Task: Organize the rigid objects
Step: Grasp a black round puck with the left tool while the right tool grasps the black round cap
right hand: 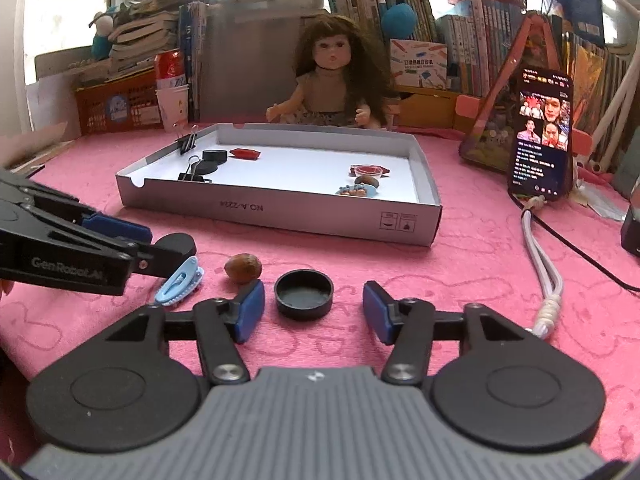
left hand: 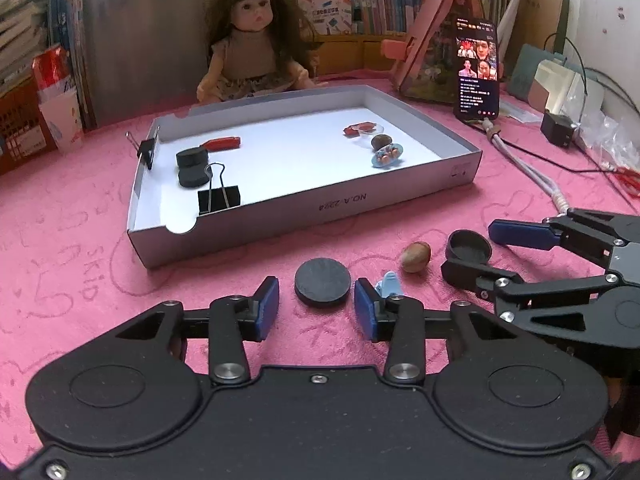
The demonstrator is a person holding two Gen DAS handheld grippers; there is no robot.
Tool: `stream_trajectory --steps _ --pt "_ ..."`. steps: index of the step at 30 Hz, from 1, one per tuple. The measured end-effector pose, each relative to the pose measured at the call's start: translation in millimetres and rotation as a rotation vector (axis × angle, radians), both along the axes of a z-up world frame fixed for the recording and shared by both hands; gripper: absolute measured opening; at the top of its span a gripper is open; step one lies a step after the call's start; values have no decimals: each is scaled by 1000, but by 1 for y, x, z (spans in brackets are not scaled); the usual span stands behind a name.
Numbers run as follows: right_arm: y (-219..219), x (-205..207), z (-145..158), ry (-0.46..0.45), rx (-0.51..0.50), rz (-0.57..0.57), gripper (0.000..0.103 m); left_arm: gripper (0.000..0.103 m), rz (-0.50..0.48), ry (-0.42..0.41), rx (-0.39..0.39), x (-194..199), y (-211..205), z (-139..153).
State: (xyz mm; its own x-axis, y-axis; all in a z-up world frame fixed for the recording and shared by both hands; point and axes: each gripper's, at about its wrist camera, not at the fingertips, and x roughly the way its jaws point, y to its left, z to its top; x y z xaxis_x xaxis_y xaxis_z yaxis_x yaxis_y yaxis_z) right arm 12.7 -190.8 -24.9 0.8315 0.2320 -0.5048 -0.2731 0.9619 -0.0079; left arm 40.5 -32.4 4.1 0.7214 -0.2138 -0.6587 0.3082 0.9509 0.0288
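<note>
The left gripper (left hand: 316, 306) sits nearest, its blue pads parted just wider than the flat black disc (left hand: 322, 282) that lies between them on the pink cloth (left hand: 80, 272); a sliver of cloth shows on each side, so the pads press on nothing and the disc is lined up for a squeeze, I judge. The right gripper (right hand: 314, 312) stands the same way about the black cap (right hand: 304, 294), which rests hollow side up; its jaws gape clearly wider than the cap and hold nothing.

Between the two lie the leftovers: a light-blue hair clip (right hand: 180, 282) just right of the left gripper's right pad, then a brown nut (right hand: 243, 267) a little farther off. All four pieces sit in a loose row along the near edge of the cloth, well short of the box, which reads as a queue of things waiting to go in.

Farther off lies the shallow white box lid (left hand: 304, 224). Its contents look sorted by kind: black discs (left hand: 193, 166) and a binder clip (left hand: 218, 198) at the left end, a nut and small colourful pieces (left hand: 386, 158) at the right. So the disc likely belongs left

Behind stand a doll (left hand: 250, 40) and a propped phone (left hand: 478, 68), no part of the job
</note>
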Motion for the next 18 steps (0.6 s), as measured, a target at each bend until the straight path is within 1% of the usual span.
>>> stream_trajectory --steps 4,8,9,10,11,12,13,15,18 --pt "4 -3 -3 -19 -9 -6 72 42 2 -29 19 -2 -5 -4" --pt "3 -4 -4 -26 -5 -9 70 42 11 -45 19 -3 -7 -6" --pt "3 -4 -4 -25 -4 -9 67 40 14 -44 18 -3 -6 -6" --pt "3 -4 -3 -23 -2 -6 58 37 22 -43 13 -4 -6 -5" --pt "3 -4 -2 -21 -1 -3 51 30 36 -44 7 -4 -5 -4" --pt "3 -4 -1 -20 1 -1 47 29 45 -43 1 -4 -3 -3" --pt "4 -4 0 -17 0 2 38 29 49 -37 -13 -4 -2 -2" --pt "4 -4 2 -14 -6 8 37 29 53 -33 -34 -5 1 1" --pt "4 -3 5 -7 2 19 37 29 46 -55 -26 -8 0 7"
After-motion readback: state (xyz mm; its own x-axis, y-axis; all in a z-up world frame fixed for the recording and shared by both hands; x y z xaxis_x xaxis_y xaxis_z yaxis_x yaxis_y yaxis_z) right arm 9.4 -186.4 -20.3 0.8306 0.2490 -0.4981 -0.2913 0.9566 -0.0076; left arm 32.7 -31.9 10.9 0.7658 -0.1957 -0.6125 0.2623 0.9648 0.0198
